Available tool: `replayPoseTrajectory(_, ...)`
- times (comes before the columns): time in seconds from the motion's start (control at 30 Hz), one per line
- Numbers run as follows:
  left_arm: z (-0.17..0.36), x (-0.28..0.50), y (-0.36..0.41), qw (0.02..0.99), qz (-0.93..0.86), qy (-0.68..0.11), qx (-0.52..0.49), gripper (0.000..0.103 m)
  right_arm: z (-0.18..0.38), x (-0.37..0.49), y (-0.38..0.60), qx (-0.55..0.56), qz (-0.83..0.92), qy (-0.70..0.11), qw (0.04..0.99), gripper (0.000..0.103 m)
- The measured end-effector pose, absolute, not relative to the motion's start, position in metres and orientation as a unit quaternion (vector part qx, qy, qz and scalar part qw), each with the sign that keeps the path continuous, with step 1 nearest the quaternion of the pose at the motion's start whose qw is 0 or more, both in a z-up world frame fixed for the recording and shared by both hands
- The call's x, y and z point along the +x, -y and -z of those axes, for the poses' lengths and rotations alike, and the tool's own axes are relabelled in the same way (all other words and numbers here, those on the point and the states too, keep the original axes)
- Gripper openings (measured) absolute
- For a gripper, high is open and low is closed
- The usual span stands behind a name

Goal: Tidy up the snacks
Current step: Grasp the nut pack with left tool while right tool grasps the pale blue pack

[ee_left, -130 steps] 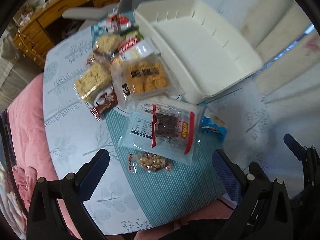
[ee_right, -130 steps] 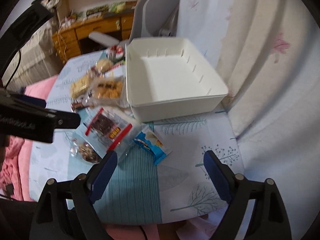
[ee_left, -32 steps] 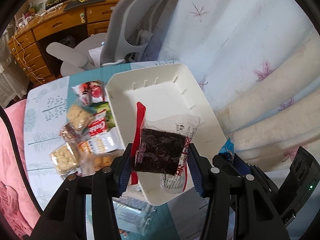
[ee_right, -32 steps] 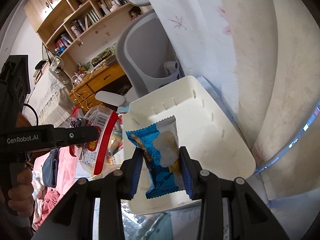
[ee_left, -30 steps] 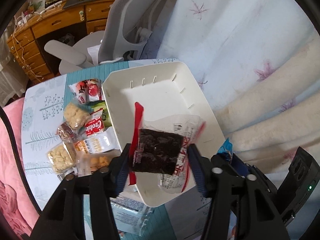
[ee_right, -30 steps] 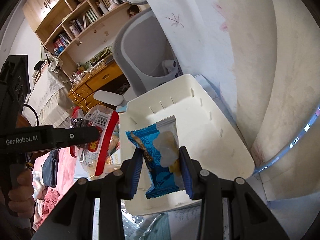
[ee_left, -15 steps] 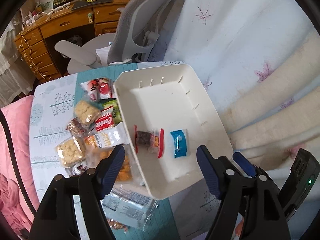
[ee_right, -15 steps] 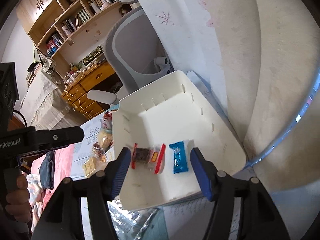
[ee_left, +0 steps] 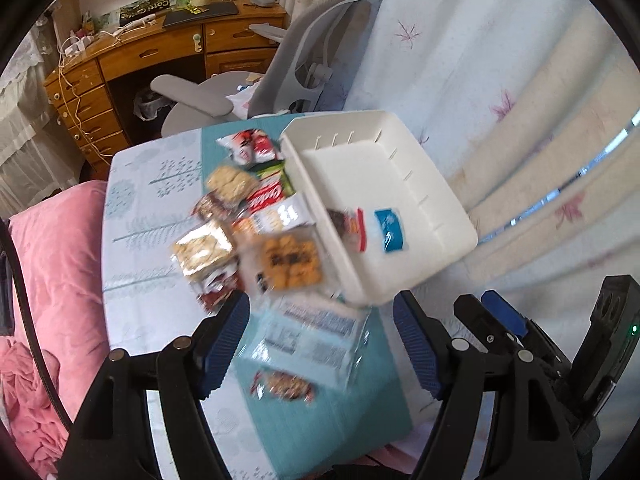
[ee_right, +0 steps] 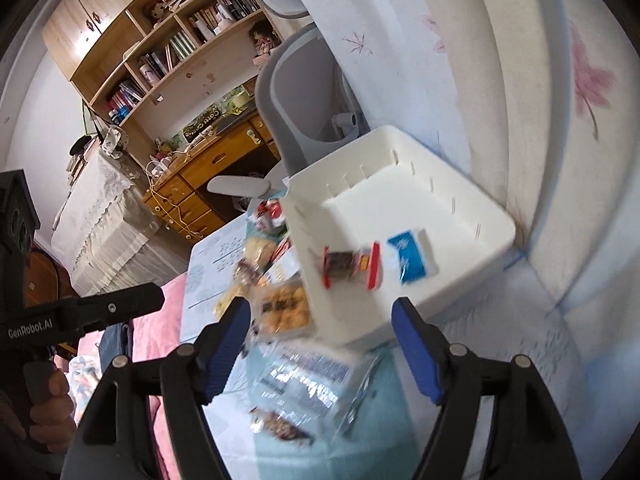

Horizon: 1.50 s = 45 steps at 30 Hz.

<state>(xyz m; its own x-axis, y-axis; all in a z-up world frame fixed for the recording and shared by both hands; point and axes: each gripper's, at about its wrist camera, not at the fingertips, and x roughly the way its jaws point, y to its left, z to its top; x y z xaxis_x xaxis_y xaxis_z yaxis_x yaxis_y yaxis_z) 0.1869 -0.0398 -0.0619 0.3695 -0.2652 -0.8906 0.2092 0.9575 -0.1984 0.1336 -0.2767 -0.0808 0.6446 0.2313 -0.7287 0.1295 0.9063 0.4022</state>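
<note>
left gripper point(ee_left: 320, 340): jaws spread wide, released, holding nothing, above a clear bag point(ee_left: 310, 338) on the desk point(ee_left: 152, 200). right gripper point(ee_right: 320, 344): jaws likewise released and empty. white bin point(ee_left: 440, 256) beyond both: a dark red-edged packet point(ee_right: 350, 266) and a blue packet point(ee_right: 412, 262) lie side by side on its floor. remaining snacks point(ee_left: 248, 220) sit clustered just left of the bin.

Both wrist cameras look forward and down along their own blue-padded fingers from above the near edge of the table point(ee_left: 152, 184). The left view stands higher and takes in more tabletop. Both views share the white bin point(ee_left: 436, 196) point(ee_right: 472, 204) at the far right corner and the snack packets beside it.
</note>
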Motion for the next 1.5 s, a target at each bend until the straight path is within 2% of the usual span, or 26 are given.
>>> replayPoseTrajectory(0.33, 0.083, 0.136, -0.003, 0.819, 0.145, -0.555, -0.019, 0.073, 0.094, 0.094, 0.235, 0.232, -0.039, -0.451, 0.861, 0.075)
replayPoseTrajectory(0.53, 0.114, 0.117, -0.007, 0.8, 0.144, -0.583, -0.007, 0.073, 0.109, 0.088, 0.228, 0.252, -0.047, -0.476, 0.841, 0.085)
replayPoseTrajectory(0.67, 0.137, 0.11, -0.002, 0.783, 0.146, -0.604, 0.01, 0.073, 0.123, 0.091, 0.225, 0.27, -0.047, -0.499, 0.822, 0.086)
replayPoseTrajectory(1.07, 0.192, 0.128, 0.024, 0.764, 0.159, -0.623, 0.049, 0.078, 0.185, 0.11, 0.245, 0.388, -0.018, -0.567, 0.726, 0.086)
replayPoseTrajectory(1.5, 0.269, 0.164, 0.042, 0.688, 0.138, -0.712, 0.03, 0.078, 0.256, 0.137, 0.258, 0.469, 0.002, -0.622, 0.627, 0.084)
